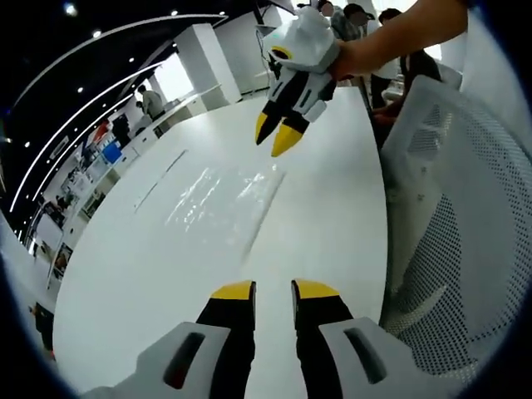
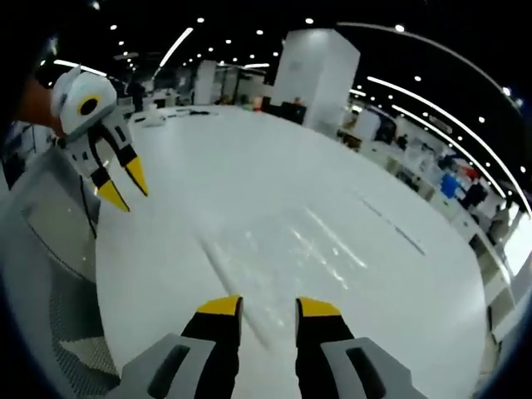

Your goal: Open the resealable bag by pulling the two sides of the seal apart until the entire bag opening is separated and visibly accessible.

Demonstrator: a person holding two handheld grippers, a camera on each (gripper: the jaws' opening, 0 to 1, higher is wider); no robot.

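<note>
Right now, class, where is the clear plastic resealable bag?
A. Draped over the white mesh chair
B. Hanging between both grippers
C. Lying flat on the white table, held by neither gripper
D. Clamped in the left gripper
C: the clear plastic resealable bag lies flat on the white table, while the left gripper and right gripper hover open and empty above it.

One clear bag lies on one white table, beside one mesh chair.
</note>
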